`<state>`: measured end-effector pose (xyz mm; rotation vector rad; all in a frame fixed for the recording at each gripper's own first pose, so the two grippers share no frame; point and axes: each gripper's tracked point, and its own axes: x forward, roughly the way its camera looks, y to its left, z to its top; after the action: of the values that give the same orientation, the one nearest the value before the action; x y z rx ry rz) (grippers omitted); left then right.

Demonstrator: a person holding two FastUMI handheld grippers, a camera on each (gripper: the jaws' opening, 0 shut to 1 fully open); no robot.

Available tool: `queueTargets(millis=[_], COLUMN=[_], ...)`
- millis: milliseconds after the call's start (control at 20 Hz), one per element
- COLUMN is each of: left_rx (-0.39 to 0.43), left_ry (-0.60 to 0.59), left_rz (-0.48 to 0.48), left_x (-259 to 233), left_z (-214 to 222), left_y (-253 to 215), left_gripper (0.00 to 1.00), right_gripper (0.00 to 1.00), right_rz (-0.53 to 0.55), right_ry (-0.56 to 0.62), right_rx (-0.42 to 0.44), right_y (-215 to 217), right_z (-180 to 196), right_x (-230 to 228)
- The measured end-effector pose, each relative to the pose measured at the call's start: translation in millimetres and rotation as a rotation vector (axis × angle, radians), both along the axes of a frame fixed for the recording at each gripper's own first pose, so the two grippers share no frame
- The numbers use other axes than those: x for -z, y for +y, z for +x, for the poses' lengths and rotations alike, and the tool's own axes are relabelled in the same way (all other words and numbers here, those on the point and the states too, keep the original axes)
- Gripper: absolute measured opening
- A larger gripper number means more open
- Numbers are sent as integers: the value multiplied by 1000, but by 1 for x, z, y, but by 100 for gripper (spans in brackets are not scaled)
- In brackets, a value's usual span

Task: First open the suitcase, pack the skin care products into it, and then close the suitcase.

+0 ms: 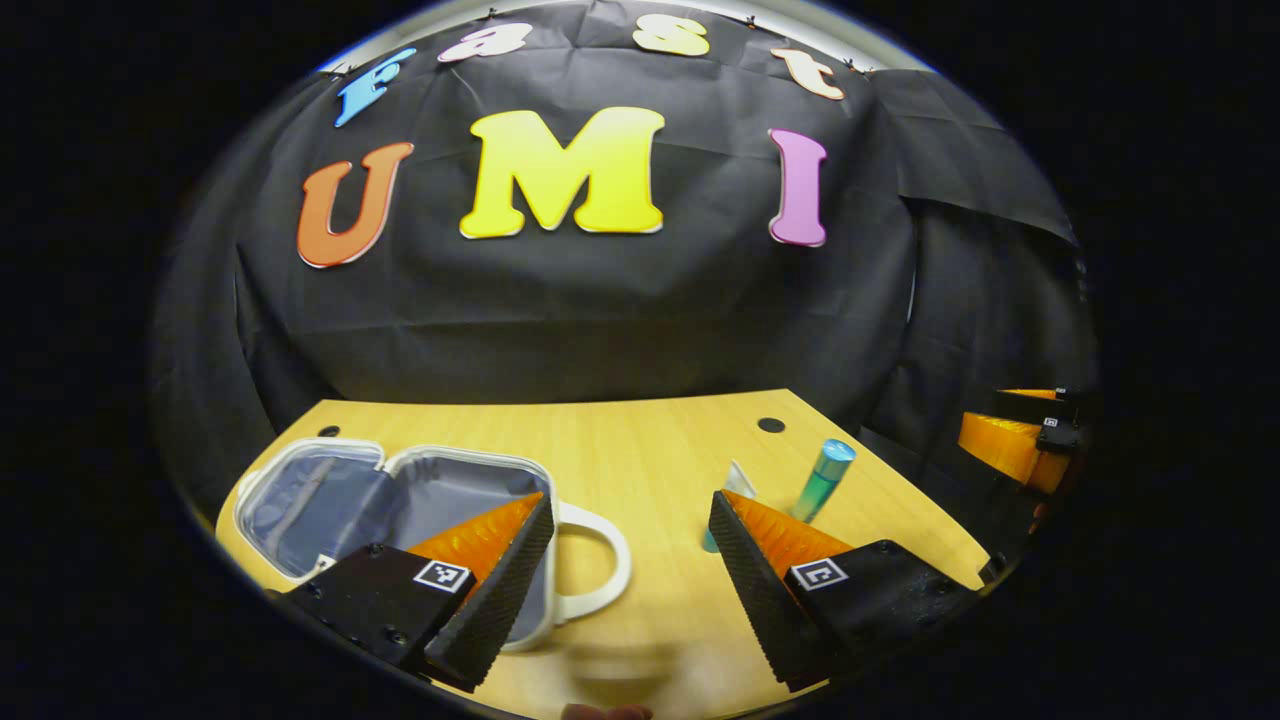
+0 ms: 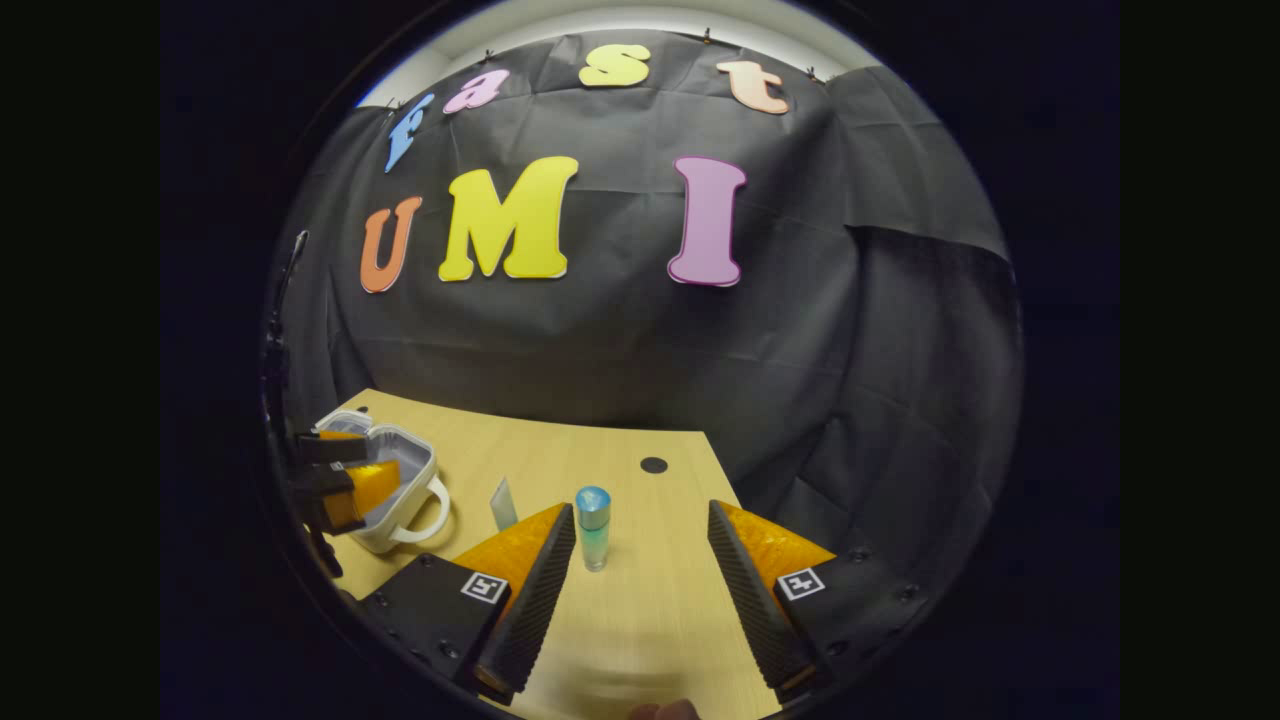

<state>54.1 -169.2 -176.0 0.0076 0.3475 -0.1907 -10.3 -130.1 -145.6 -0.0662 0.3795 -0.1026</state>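
Observation:
A small white suitcase [image 1: 330, 490] lies open on the wooden table, its grey lining bare and its white handle [image 1: 600, 560] pointing right. My left gripper [image 1: 630, 585] hangs open just right of it, nothing between its fingers. A teal bottle with a blue cap [image 1: 825, 480] stands upright to the right, and a small clear tube [image 1: 738, 482] is beside it. In the right gripper view the bottle [image 2: 593, 525] stands just ahead of my open right gripper [image 2: 640, 590], near its left finger. The tube [image 2: 502, 503] and the suitcase [image 2: 400, 490] lie farther left.
The table [image 2: 640, 620] ends at an angled right edge, with a dark round hole [image 2: 653, 465] near its back. Black cloth walls the booth behind. The other gripper [image 2: 340, 485] hovers over the suitcase in the right gripper view; the right gripper [image 1: 1020, 435] shows at the far right.

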Motion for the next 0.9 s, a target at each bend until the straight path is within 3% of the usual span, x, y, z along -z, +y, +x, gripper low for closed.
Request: queueTargets(millis=[350, 600, 900], left_rx=[108, 83, 15], left_ry=[112, 173, 243], left_rz=[27, 55, 59], left_x=[61, 111, 149], left_z=[17, 54, 90], left_y=[-71, -91, -83], left_gripper=[100, 100, 100], right_gripper=[79, 77, 77], right_rz=[-28, -28, -38], right_ry=[52, 93, 132], right_rx=[20, 42, 26], right_y=[-37, -64, -78], right_z=[-12, -13, -5], right_x=[15, 28, 46])
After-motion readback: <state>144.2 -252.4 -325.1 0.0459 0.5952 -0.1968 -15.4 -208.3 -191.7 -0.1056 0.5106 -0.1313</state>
